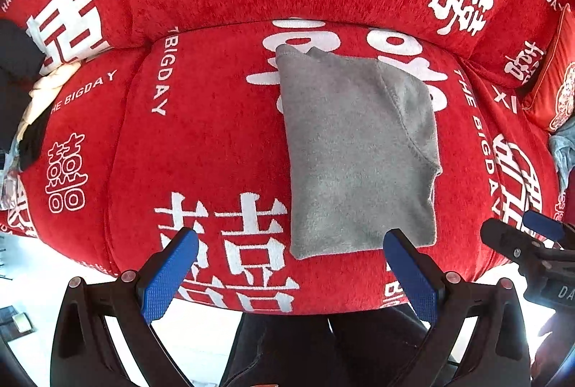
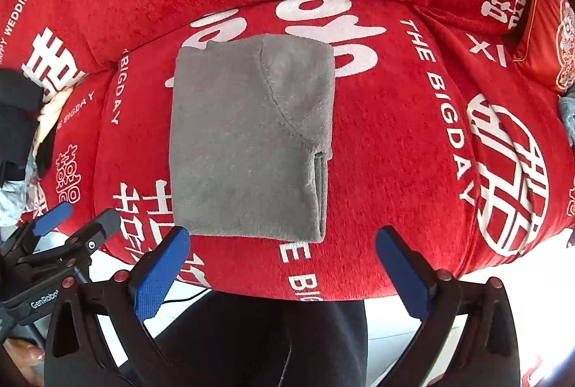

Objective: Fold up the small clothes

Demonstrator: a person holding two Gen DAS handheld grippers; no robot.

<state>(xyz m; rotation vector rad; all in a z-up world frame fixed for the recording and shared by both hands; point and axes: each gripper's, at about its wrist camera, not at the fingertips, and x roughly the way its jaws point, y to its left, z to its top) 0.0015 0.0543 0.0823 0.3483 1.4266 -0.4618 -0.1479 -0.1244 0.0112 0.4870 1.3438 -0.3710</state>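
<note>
Grey garment, folded, on red cushion.
Long axis runs top to bottom of frame; centred above right gripper, right of left gripper; both wide open, nothing held.

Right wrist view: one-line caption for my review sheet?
Open right gripper above a folded grey garment lying flat on the red sofa cover.

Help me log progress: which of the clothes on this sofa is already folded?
The grey garment on the middle seat cushion: a flat, squared rectangle. The clothes at the left and far right are loose heaps.
</note>
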